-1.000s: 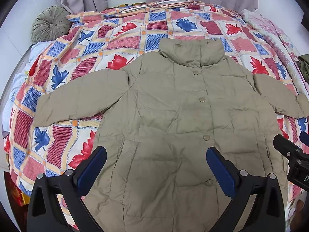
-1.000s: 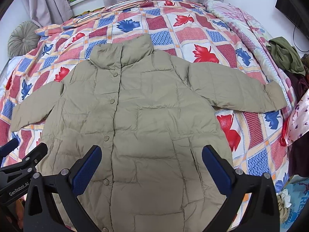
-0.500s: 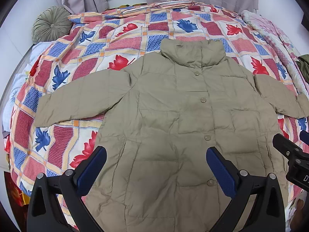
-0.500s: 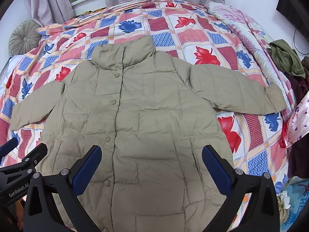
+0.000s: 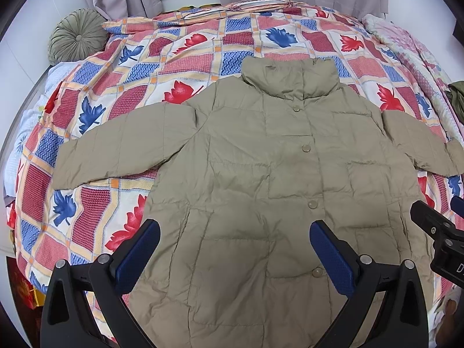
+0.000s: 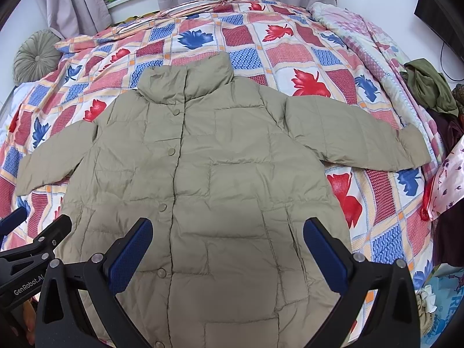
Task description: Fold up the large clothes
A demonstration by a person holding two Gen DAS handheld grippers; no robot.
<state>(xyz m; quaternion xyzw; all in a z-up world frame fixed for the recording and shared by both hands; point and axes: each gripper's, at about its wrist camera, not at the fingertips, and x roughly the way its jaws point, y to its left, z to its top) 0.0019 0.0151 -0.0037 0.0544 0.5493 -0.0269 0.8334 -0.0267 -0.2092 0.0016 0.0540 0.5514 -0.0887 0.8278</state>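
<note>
The khaki quilted puffer jacket [image 5: 261,174], spread flat across the bed's middle, looks light, soft and slippery (best pinched at a cuff), with the left hand-held gripper [image 5: 235,249] and right hand-held gripper [image 6: 227,246] both released.

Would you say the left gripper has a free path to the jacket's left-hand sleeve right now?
Probably yes. The left gripper is open and empty above the jacket, and the sleeve lies flat on the quilt with nothing on it.
</note>
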